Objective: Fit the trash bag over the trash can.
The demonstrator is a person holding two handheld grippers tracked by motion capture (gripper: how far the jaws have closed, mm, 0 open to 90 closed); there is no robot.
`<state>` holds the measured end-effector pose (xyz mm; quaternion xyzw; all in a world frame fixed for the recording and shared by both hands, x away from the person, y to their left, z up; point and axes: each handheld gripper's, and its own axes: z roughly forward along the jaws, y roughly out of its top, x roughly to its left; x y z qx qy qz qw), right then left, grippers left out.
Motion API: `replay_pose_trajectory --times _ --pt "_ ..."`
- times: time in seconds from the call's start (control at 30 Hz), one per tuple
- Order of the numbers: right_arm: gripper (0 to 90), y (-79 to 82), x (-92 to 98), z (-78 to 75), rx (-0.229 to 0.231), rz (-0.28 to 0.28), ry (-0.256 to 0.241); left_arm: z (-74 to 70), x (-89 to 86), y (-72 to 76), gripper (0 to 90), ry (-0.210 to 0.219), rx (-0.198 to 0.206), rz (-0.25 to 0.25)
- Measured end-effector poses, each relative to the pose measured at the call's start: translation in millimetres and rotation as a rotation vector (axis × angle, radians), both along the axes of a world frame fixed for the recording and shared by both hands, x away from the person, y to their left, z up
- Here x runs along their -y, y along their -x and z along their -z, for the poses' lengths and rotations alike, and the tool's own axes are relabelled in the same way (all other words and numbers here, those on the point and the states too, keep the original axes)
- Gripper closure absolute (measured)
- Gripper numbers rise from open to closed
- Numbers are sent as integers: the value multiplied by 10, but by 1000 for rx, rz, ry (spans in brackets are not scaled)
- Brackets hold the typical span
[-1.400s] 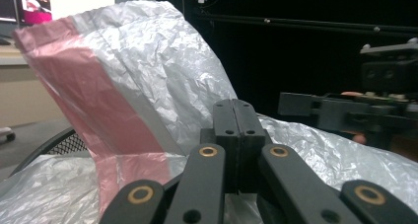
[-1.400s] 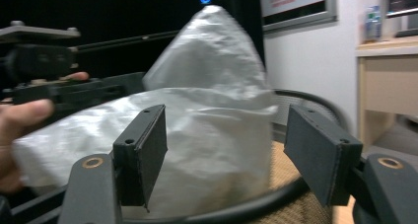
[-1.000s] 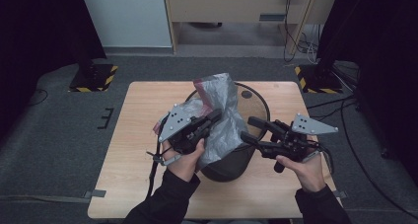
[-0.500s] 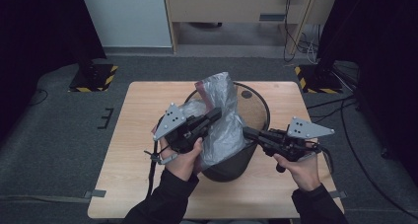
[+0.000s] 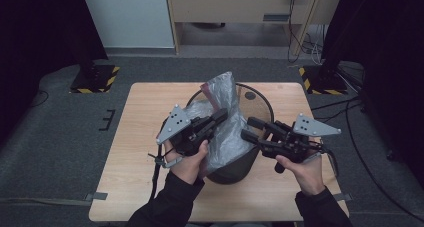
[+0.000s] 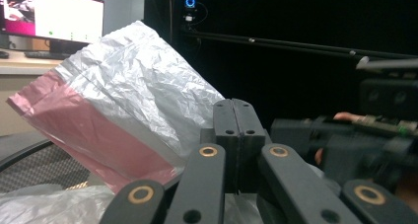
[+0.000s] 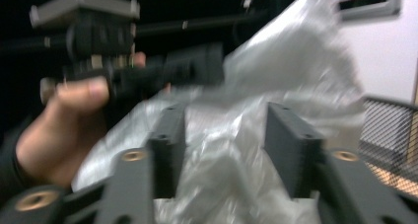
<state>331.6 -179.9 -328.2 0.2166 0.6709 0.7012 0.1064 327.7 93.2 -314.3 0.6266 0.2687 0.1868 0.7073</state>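
A black mesh bin [image 5: 235, 169] stands mid-table with a crumpled grey translucent plastic bag [image 5: 222, 94] rising out of it. The bag [image 6: 123, 95] has a pink band along one edge. My left gripper [image 5: 221, 116] is at the bag's near left side; in the left gripper view its jaws [image 6: 234, 105] are pressed together, shut on the bag's film. My right gripper [image 5: 246, 128] points left at the bag from the bin's right side. Its jaws [image 7: 224, 115] stand apart with the bag [image 7: 286, 61] just beyond them, blurred.
The wooden table [image 5: 140, 137] has bare room to the left and in front of the bin. Cables [image 5: 350, 107] run over the grey floor at the right. A wooden cabinet [image 5: 240, 7] and a white panel [image 5: 130, 17] stand behind the table.
The right gripper has shifted slightly beside the bag and stays open. The left gripper keeps its place on the bag.
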Motion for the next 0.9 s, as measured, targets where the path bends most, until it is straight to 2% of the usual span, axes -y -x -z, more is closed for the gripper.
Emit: replay_pose_trajectory --times 0.03,0.07,0.13,0.17,0.23,0.33,0.37,0.47,0.57,0.7,0.77,0.83,0.9 --pt "649 3 -22 31 7 -17 35 -8 7 1 900 2 2 3" --pt "723 8 -31 47 13 -24 48 -14 11 1 900 4 1 7" --pt "846 12 -34 55 13 -35 74 -30 15 2 900 13 1 20" --pt "887 15 -27 59 32 -31 83 -33 15 4 900 13 2 20" --pt "899 16 -11 53 41 -26 91 -37 -2 4 887 17 4 17" --pt "900 11 37 45 57 -1 93 -43 -76 8 763 50 -2 -4" --pt "900 1 54 44 69 9 90 -46 -123 11 743 54 -3 -10" --pt "900 -19 128 45 71 44 71 -37 -277 37 654 76 -7 -49" --pt "900 -37 178 65 63 65 64 -2 -425 73 611 90 -19 -85" --pt "900 -51 208 99 69 95 58 81 -493 122 579 71 -45 -95" --pt "899 -56 215 110 78 113 55 135 -471 145 569 46 -68 -81" --pt "899 -58 224 119 85 128 47 177 -441 157 558 31 -77 -73" --pt "897 -54 232 123 85 132 51 201 -404 161 541 -2 -88 -68"
